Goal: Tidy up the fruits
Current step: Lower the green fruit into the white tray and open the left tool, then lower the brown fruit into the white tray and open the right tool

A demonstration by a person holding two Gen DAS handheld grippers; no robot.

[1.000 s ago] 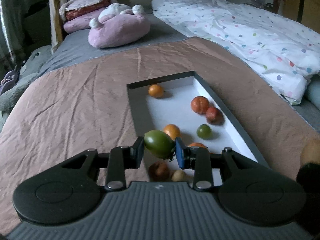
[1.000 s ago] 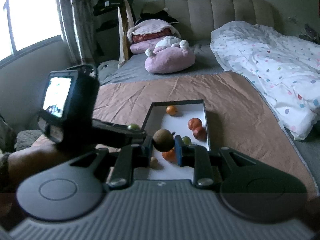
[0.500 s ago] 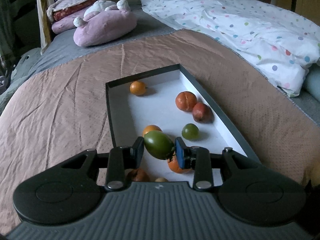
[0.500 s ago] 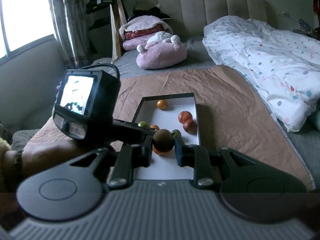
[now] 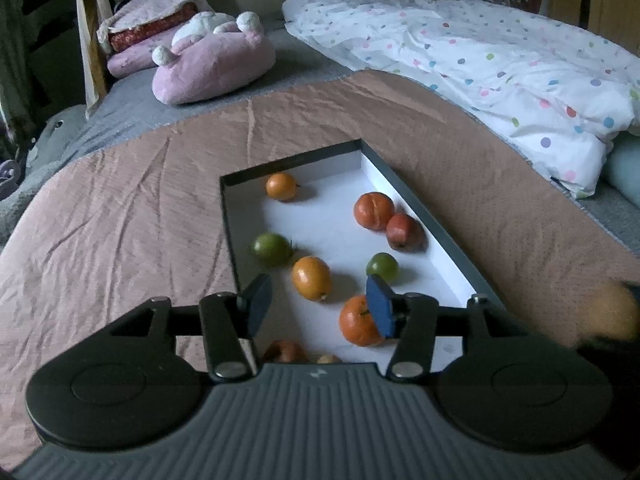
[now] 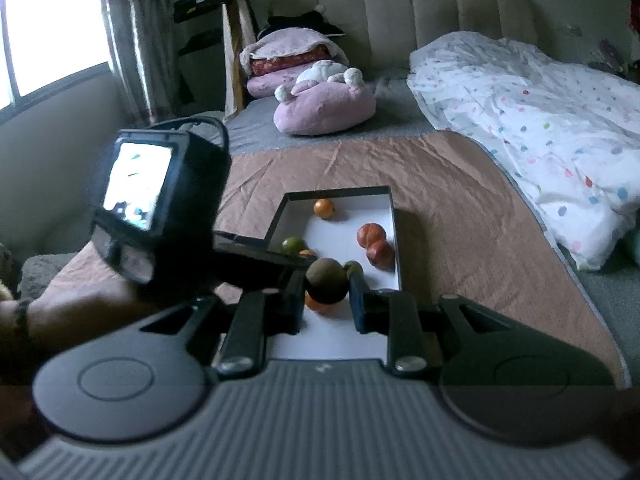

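Just released from the left gripper point(image 5: 318, 308), now spread and empty — green fruit point(image 5: 272, 249) resting left of centre in the tray point(image 5: 432, 216); right gripper point(image 6: 326, 300) clamped on the brown fruit point(image 6: 326, 286), likely next to drop.

The left gripper point(image 5: 318, 307) hangs low with its jaws spread wide and nothing between them. The right gripper point(image 6: 326, 295), to its right, is clamped on a brown fruit point(image 6: 326, 286). A bare forearm point(image 6: 76, 320) holds the left one.
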